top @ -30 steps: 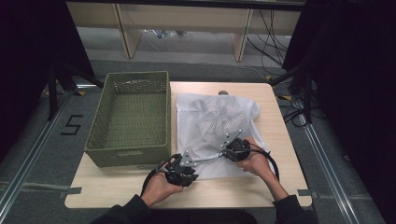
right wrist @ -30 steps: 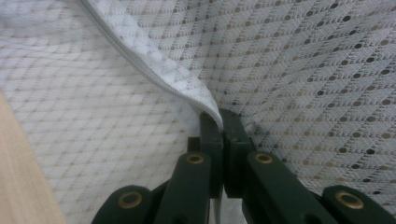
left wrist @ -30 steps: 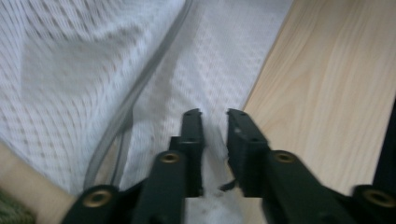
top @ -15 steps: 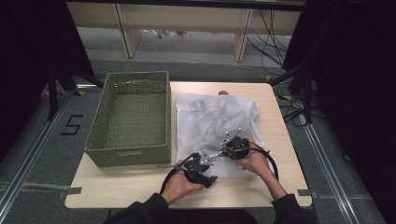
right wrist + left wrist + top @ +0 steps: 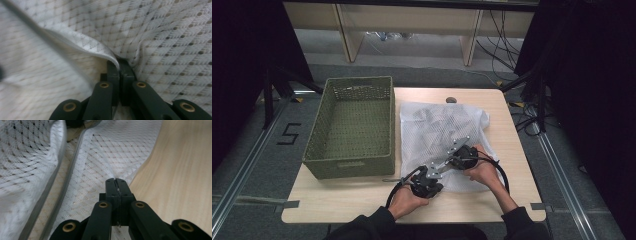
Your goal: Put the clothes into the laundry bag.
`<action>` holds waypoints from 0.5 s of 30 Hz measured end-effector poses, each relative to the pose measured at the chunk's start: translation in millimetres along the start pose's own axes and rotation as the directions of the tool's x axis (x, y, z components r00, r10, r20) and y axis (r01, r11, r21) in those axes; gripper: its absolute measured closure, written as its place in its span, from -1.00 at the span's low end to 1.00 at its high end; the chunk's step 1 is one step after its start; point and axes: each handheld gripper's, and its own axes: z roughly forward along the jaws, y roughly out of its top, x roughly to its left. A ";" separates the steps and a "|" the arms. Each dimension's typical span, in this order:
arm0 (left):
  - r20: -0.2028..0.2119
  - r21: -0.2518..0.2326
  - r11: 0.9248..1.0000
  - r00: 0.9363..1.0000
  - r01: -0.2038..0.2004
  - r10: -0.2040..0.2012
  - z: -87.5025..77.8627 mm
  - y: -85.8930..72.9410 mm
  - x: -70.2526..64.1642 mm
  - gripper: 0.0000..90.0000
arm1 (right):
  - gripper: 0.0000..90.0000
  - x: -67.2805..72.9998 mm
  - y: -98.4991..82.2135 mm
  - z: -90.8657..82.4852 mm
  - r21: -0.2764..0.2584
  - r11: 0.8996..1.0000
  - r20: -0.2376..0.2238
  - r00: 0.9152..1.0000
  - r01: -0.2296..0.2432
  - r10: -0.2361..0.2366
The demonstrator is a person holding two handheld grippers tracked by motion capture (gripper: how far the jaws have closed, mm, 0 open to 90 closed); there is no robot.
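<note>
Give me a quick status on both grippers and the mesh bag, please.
Left gripper has just closed, shut on the white mesh laundry bag at its near edge. Right gripper shut on the bag's zipper edge. Green basket alongside; nothing blocking.

mesh bag (image 5: 439,132): white, diamond-net weave with dark dots, grey zip strip | basket (image 5: 352,125): olive green, woven, at left of the frame | tabletop (image 5: 512,135): pale wood grain | left tongs (image 5: 116,185): black, brass-coloured rivets | right tongs (image 5: 119,67): black, same rivets | floor (image 5: 257,135): grey, black "5" mark
</note>
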 end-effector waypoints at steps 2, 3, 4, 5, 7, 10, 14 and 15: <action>-0.010 -0.013 1.000 1.000 0.004 -0.004 1.0 0.1 -1.0 0.98 | 1.00 -4.2 1.5 4.2 -0.006 1.000 0.029 1.000 0.002 -0.002; -0.009 -0.012 1.000 1.000 0.001 -0.001 0.9 0.2 -0.8 0.98 | 1.00 -5.3 2.5 5.4 -0.002 1.000 0.035 0.999 -0.013 0.013; -0.008 -0.013 1.000 1.000 0.002 -0.002 1.0 0.2 -0.8 0.98 | 1.00 -9.3 3.9 7.6 -0.010 1.000 0.053 0.998 -0.019 0.019; -0.008 -0.012 1.000 1.000 0.010 -0.010 1.1 0.0 -1.4 0.98 | 1.00 -13.6 5.4 9.9 -0.018 0.999 0.076 0.997 -0.032 0.033; -0.006 -0.009 1.000 1.000 0.001 -0.001 1.4 0.3 -1.7 0.98 | 1.00 -25.5 8.4 15.6 -0.027 0.998 0.101 0.993 -0.062 0.065; -0.010 -0.005 1.000 1.000 -0.014 0.014 0.9 1.0 -1.9 0.98 | 1.00 -39.1 10.4 22.3 -0.035 0.994 0.123 0.987 -0.100 0.103; -0.020 -0.005 1.000 1.000 -0.003 0.003 1.6 0.8 -3.4 0.97 | 1.00 -36.7 10.4 17.8 -0.037 0.996 0.111 0.990 -0.081 0.085; -0.028 -0.005 1.000 1.000 -0.006 0.005 1.3 0.8 -4.1 0.96 | 1.00 -34.4 10.1 15.0 -0.037 0.997 0.115 0.991 -0.066 0.070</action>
